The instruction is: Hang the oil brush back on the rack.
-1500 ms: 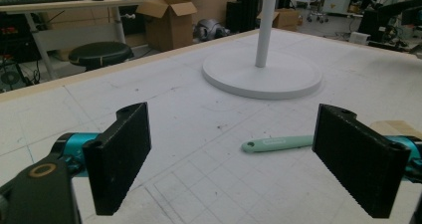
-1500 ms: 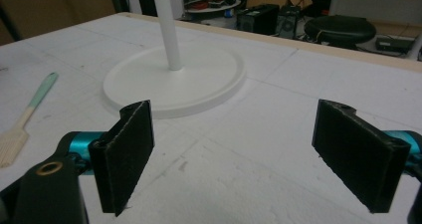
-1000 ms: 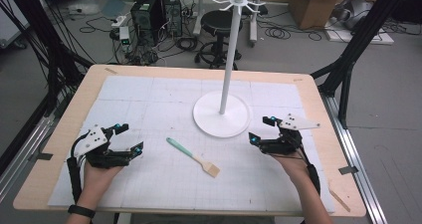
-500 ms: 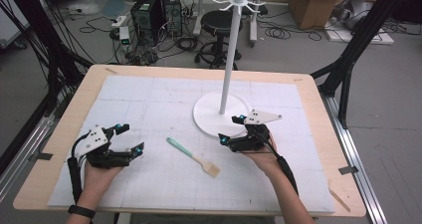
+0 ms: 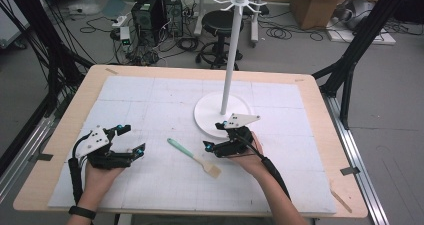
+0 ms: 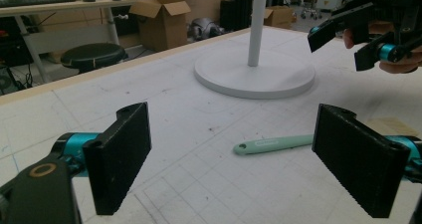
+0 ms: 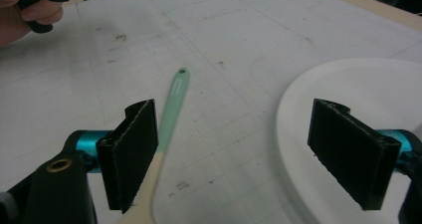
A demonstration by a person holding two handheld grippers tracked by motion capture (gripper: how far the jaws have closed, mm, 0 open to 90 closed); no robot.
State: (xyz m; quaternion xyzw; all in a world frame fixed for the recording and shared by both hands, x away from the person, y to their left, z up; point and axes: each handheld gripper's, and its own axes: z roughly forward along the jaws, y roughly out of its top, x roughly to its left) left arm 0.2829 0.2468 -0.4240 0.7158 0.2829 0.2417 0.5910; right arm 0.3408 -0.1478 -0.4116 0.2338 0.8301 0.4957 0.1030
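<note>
Nearest us, our left tool (image 5: pixel 131 140) rests low on the desk (image 5: pixel 60 135) with its jaws spread wide and holding nothing. Our right tool (image 5: pixel 214 137) hovers just beside the spatula (image 5: pixel 194 157), jaws also released. In the right gripper view the spatula's mint handle runs up past one jaw, unclasped. The spatula lies flat between our two tools. Farther off stands the white rack (image 5: pixel 229 70), its round base just beyond the right tool.
</note>
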